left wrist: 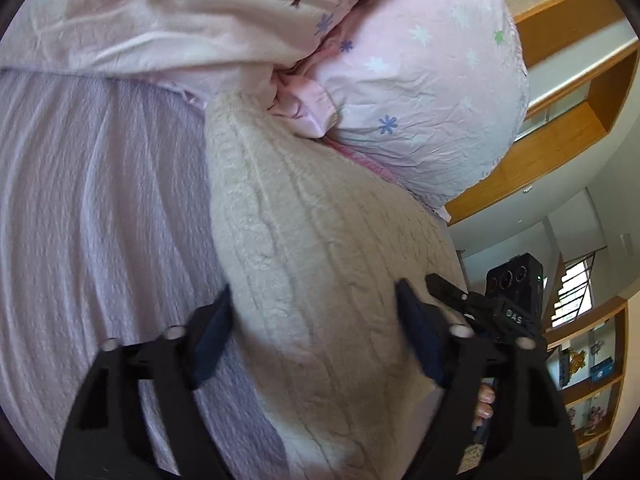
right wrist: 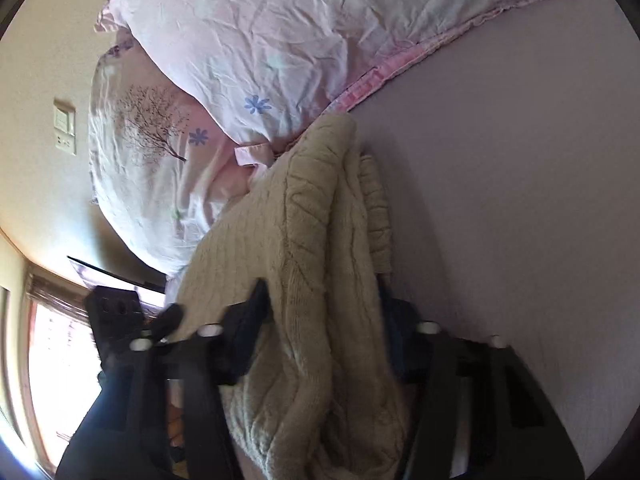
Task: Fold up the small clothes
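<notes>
Cream cable-knit sweater [left wrist: 320, 264] lies on the lilac bedsheet [left wrist: 100, 220], long axis running from the near grippers to the far pink floral pillows [left wrist: 420, 92]. Partly folded: layers doubled, final fold left. Left gripper [left wrist: 316, 332] spread wide, straddling it, released; right gripper [right wrist: 320, 332] likewise, grasp unclear.

- A home bedroom: a bed with a lilac sheet [left wrist: 100, 200] fills most of both views.
- Pink floral pillows [left wrist: 432, 92] and a tree-print quilt [right wrist: 148, 128] lie at its far end.
- Wooden shelves [left wrist: 592, 380] with ornaments stand to the right.
- A wall switch panel [right wrist: 64, 126] and a sunlit window [right wrist: 52, 360] show on the left.
</notes>
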`<state>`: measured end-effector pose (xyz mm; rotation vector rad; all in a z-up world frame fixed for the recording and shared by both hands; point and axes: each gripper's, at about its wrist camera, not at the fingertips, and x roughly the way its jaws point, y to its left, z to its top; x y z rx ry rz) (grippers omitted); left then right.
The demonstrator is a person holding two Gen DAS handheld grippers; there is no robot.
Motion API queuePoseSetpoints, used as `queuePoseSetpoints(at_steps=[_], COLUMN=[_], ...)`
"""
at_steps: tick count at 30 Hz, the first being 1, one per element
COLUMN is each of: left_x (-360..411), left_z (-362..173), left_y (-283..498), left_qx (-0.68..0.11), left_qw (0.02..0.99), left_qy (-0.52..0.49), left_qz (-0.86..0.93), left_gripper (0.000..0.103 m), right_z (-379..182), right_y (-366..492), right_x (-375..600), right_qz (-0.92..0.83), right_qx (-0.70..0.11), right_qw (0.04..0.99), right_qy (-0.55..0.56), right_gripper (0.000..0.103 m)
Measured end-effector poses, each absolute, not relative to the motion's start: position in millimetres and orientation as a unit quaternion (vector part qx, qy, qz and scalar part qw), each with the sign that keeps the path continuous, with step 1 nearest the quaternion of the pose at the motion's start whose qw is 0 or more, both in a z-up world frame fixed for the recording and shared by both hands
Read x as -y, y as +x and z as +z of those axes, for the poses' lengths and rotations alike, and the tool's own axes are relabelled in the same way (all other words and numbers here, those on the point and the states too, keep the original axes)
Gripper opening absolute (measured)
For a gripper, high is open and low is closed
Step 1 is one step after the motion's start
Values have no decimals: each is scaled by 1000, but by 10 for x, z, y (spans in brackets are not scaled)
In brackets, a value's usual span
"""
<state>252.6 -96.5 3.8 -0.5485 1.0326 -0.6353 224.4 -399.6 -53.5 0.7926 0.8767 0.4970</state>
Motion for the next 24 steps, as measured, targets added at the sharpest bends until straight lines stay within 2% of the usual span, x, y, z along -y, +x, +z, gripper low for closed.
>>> queuePoseSetpoints(at_steps=[1,4,8,10,12,14,16,20,21,22,24], left_x=[934,750,250,46,-119,-273,-355,-375,-348,-324,-273], left_z=[17,28,288,387,461,589,698,742,716,696,621], left_y=[2529,2505,2341,2307,2205,1967,1739,1260,1184,1143,1038], left_qx=[-476,-466,-416,-404,-395,-362,-342,-336,-341,-345,-359], left_qw=[785,779,813,839,875,902,914,919,918,917,911], left_qy=[-263,-279,-255,-217,-167,-129,-102,-55,-48,-45,-49], left_qz=[-297,-314,-317,-292,-226,-200,-194,-197,-195,-194,-195], left_gripper=[56,44,44,53,55,58,72,81,83,84,86], right_z=[-531,-444,-212,-155,-84,-15,19,27,-22,-77,-195], right_y=[2191,2083,2067,2175,2167,2014,1834,1523,1499,1516,1571], right_x=[3973,3828,3378,3124,2996,3040,3081,2940,2852,2791,2892], right_qz=[238,274,326,309,229,234,268,280,266,242,196], right_qx=[-408,-395,-385,-394,-391,-366,-355,-367,-382,-392,-406], right_qw=[800,792,798,815,860,867,853,854,858,864,865], right_qy=[372,377,331,290,234,246,271,240,219,203,221], right_gripper=[37,35,34,38,38,43,44,43,36,8,8])
